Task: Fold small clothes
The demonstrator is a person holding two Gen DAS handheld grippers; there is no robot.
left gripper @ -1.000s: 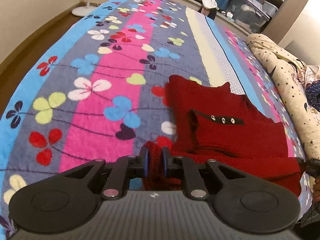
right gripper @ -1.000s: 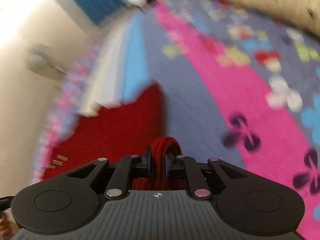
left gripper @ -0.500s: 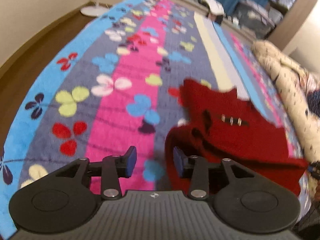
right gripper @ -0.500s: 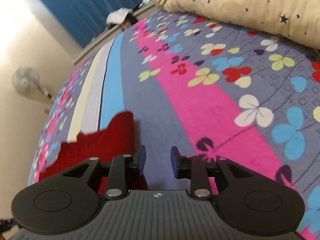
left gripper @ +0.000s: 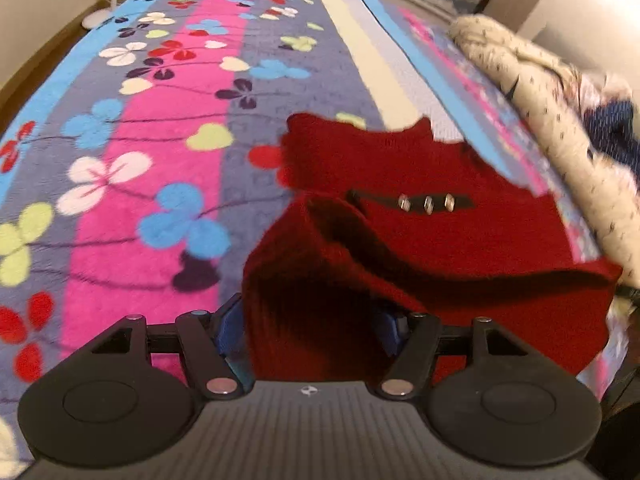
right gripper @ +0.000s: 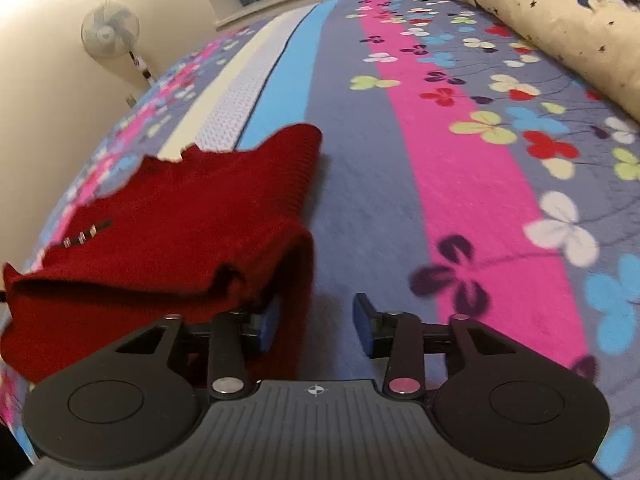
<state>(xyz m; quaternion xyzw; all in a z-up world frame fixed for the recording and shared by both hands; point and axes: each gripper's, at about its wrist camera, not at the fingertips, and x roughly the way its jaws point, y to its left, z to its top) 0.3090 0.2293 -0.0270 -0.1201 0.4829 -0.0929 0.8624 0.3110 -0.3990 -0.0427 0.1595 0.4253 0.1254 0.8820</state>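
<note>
A small red knitted sweater lies on the flowered bedspread, its near edge folded over in a thick fold. A black tab with three metal buttons crosses its front. My left gripper hovers low over that fold; its jaws are opening, with red knit between them and the pads off it. In the right wrist view the sweater lies at the left. My right gripper is also opening; the fold's edge hangs beside its left pad, and bare bedspread fills the rest of the gap.
A rolled cream duvet with dark stars lies along one side of the bed, and shows in the left wrist view as a cream roll. A standing fan is by the wall beyond the bed edge. Blue curtains and boxes are at the far end.
Both grippers were shut on red knit a second ago; both have let go and opened wide. The folded edge now rests on the sweater. The left hand has sunk closer to it.
</note>
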